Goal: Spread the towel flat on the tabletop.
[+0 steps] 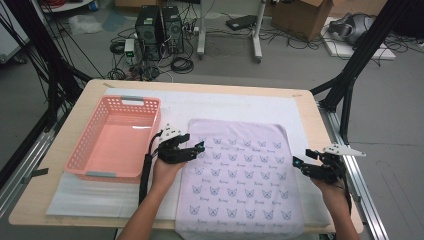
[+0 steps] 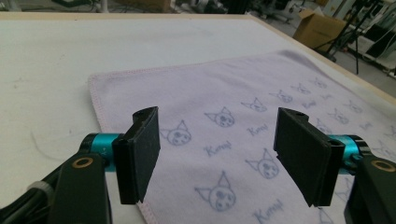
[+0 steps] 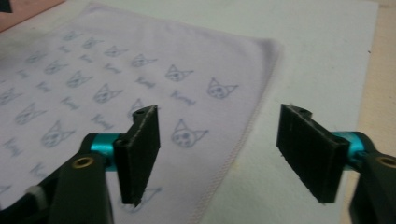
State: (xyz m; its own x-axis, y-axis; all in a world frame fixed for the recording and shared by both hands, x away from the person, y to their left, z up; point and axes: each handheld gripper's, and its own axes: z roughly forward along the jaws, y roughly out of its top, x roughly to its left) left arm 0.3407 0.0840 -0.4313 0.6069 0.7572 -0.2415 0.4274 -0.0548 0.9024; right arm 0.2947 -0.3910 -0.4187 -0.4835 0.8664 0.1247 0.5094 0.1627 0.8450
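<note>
We count one lilac towel point(image 1: 239, 175) printed with cat faces, spread flat at the table's near edge, its hem hanging just over that edge. One pink basket point(image 1: 116, 136) stands toward the left edge of the table point(image 1: 310, 107). One white mat point(image 1: 235, 104) lies under both. We see two grippers: the left gripper point(image 1: 199, 147) at the towel's left hem and the right gripper point(image 1: 299, 161) at its right hem. On the floor beyond the far edge stand two black computer towers point(image 1: 159, 31) and one cardboard box point(image 1: 302, 17).
</note>
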